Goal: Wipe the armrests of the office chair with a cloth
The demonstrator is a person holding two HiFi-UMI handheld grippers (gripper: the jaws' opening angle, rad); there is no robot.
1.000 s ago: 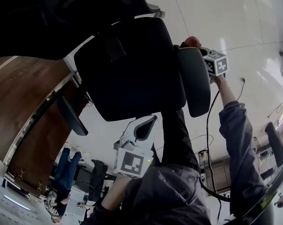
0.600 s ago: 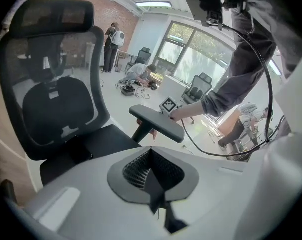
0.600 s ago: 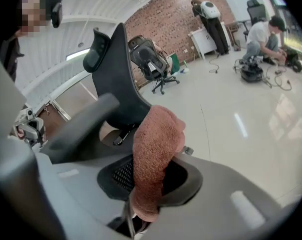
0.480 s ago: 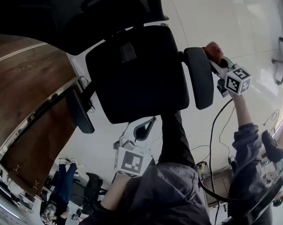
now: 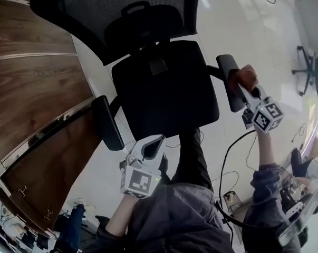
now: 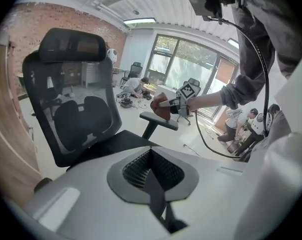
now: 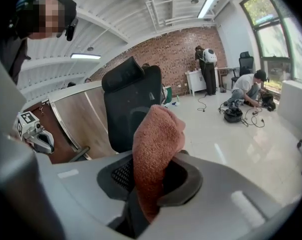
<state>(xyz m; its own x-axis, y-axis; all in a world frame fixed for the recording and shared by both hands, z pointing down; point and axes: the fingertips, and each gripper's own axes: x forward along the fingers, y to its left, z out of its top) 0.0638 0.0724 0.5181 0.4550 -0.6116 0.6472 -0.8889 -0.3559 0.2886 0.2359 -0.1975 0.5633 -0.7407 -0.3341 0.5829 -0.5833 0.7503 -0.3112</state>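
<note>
**Rust-red terry cloth (image 7: 156,149) pressed to an armrest by the right gripper**

A brown wood-grain panel (image 5: 37,104) stood off to the left of the left gripper (image 5: 157,141). One black padded armrest (image 5: 107,123) of the black mesh-backed office chair (image 5: 164,88) lay just left of that gripper's tip. The left gripper's jaws were drawn together with nothing between them, and they pointed at the chair's seat straight ahead. Past the seat, to that gripper's right, ran the chair's other black padded armrest (image 5: 228,80).

The right gripper (image 5: 245,93) was clamped on the cloth, which stood up out of its jaws as a folded wad. Just ahead of its tip the wad rested against that armrest's pad. The gripper's square-marked cube (image 5: 268,116) sat behind the jaws. A black cable (image 5: 227,157) trailed back from it over the glossy pale floor (image 5: 243,15).
</note>
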